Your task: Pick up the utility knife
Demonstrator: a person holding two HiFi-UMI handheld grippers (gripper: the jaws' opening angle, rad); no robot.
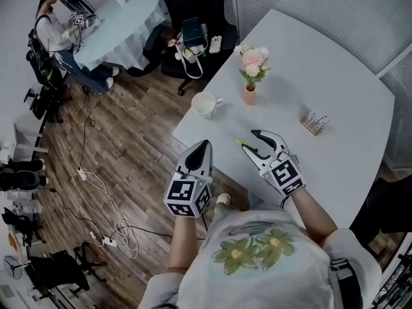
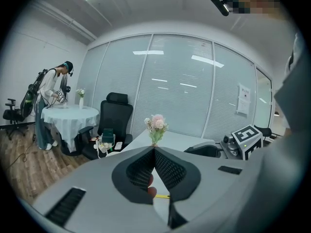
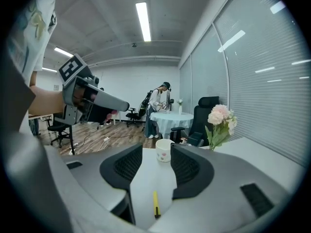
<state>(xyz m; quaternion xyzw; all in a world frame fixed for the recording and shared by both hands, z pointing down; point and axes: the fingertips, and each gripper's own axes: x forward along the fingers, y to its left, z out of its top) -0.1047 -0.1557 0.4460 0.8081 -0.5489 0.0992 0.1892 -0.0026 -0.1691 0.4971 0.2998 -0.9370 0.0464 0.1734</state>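
**Right gripper view: knife in the gap, grasp not yet made**

You look to be at the approach step. The utility knife (image 3: 155, 204), slim and yellow, lies flat on the white table (image 3: 146, 178). It sits low in the gap between the spread jaws of your right gripper (image 1: 249, 140) and runs lengthwise along them. Neither jaw appears to touch it. From the head view, the knife sits near the table's front edge, just beside that gripper's tips.

Your left gripper (image 1: 205, 148) hangs off the table edge, above the wood floor. Its jaws are pressed together tip to tip with nothing pinched.

Past the right jaw tips stands a white mug (image 3: 164, 150). To its right are pink flowers (image 3: 219, 118) in a small vase. A small box (image 1: 315, 122) lies well apart from these, further along the table. Far off, a person (image 3: 156, 103) stands at a round, cloth-covered table (image 3: 171, 116).

The next move probably calls for bringing the right tips down to the tabletop, keeping the knife centred, and closing across its narrow width. Because it is thin and lies flat, jaws that close too high could slip over it.
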